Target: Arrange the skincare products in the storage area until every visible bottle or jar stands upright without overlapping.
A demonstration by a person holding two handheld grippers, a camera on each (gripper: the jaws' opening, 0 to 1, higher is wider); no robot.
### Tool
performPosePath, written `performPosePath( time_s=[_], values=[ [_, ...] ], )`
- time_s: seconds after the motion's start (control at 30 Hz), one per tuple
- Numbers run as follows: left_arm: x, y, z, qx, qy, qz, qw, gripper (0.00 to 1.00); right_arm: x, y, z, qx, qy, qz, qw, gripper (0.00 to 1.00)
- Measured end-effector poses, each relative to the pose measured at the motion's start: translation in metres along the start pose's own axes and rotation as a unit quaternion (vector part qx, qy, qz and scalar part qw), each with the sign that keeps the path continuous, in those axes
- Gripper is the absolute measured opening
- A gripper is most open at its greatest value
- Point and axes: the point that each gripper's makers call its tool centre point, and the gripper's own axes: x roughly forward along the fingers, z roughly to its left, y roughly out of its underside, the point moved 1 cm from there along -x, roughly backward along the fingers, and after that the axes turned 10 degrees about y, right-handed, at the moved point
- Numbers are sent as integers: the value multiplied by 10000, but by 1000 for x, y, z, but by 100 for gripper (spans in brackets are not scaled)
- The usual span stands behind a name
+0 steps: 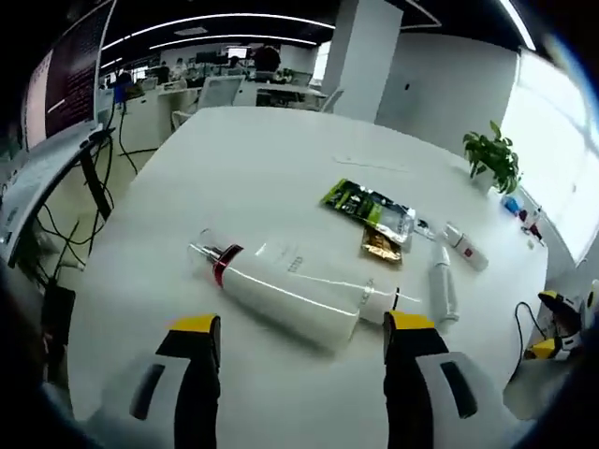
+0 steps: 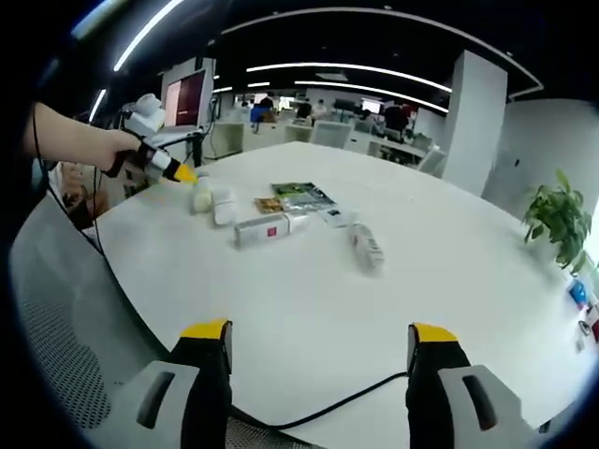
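Nearest to us in the left gripper view are the left gripper's (image 1: 302, 337) own yellow-tipped jaws, spread wide with nothing between them, hovering just short of a large white bottle (image 1: 290, 297) that lies on its side on the white table (image 1: 243, 178). We see its red collar and clear pump end pointing left, and a second white bottle (image 1: 281, 260) lies close behind it, so near that we cannot tell whether the two touch. To the right a slim white tube (image 1: 442, 290) also lies flat, and beyond it a small white item with a red mark (image 1: 465, 248). A green sachet (image 1: 368, 208) and a gold sachet (image 1: 382, 245) lie between them, the green one partly over the gold.

In the right gripper view the right gripper (image 2: 318, 351) is likewise wide open and holds nothing, poised over bare tabletop where a black cable (image 2: 346, 402) crosses between its jaws. The products lie well apart from it, across the table: a bottle with a red label (image 2: 271, 227) on its side, a white tube (image 2: 367, 246) lying flat. The other gripper reaches in from the left beside two pale rounded items (image 2: 213, 200), held by a person's hand (image 2: 120, 150).

A potted plant (image 1: 494, 157) stands at the table's far edge. We see no container holding any of the products.
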Motion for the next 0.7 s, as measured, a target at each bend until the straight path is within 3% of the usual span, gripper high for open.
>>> performPosePath(
  time_s=[0.27, 0.37, 0.47, 0.7],
  values=[
    [12, -7, 8, -483, -272, 3, 9985, 56, 0, 3, 1, 17, 6, 94, 10000, 80],
    [20, -8, 14, -495, -399, 112, 9979, 54, 0, 5, 1, 13, 5, 122, 9999, 79],
    [20, -8, 23, -368, -743, 222, 9963, 53, 1, 7, 1, 1, 13, 161, 9999, 79],
    [29, -6, 30, -439, -941, 448, 9936, 51, 2, 11, 2, -33, 11, 262, 9996, 78]
  ],
)
